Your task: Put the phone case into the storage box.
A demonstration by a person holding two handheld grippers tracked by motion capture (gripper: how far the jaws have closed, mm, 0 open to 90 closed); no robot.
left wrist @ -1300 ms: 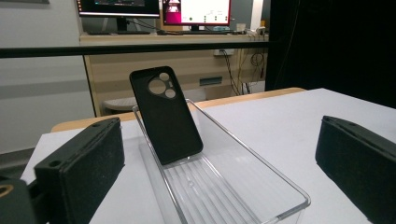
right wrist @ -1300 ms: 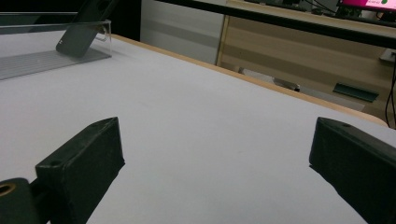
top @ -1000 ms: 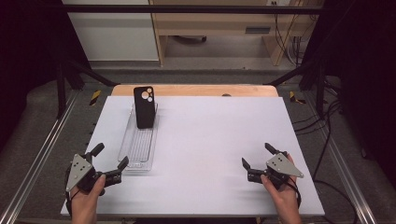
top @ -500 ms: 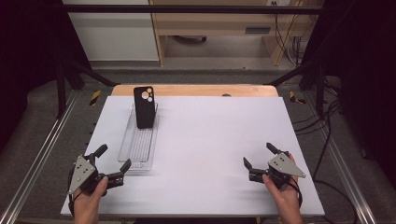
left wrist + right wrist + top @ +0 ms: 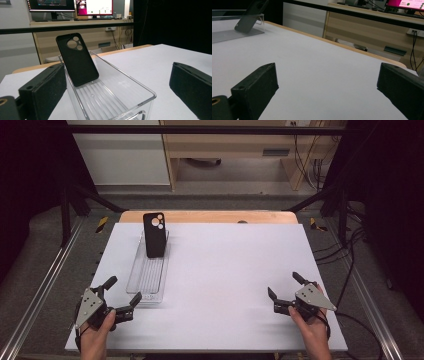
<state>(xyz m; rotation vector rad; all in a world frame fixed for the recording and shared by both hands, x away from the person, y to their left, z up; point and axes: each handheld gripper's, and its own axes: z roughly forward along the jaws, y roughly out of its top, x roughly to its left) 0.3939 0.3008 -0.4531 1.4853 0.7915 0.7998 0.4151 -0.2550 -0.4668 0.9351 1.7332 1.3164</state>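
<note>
A white, matte table (image 5: 225, 285) with a pale wooden strip along its far edge sits in a workshop, with wooden benches and lit monitors (image 5: 94, 6) beyond it and dark curtains to the sides.

The left gripper (image 5: 121, 293) is held near the table's front left corner, its jaws spread wide and holding nothing. In the left gripper view its flat black pads (image 5: 48, 87) frame the near end of a clear plastic tray (image 5: 145, 292); one pad seems to sit just beside the tray's left wall, though whether they touch is hard to tell. The right gripper (image 5: 284, 286) hovers near the front right, well apart from the tray, jaws likewise wide open and empty over bare table.

The tray is long, narrow and rectangular, with thin transparent walls, rounded corners and a ribbed floor. Its long axis runs away from the person. Inside it, at the far end, stands a black phone case (image 5: 154, 234), matte and slightly grainy, with rounded corners and a cluster of circular camera cut-outs near its top. The case is tilted back, its lower edge on the tray's floor and its upper part leaning over the far wall.
</note>
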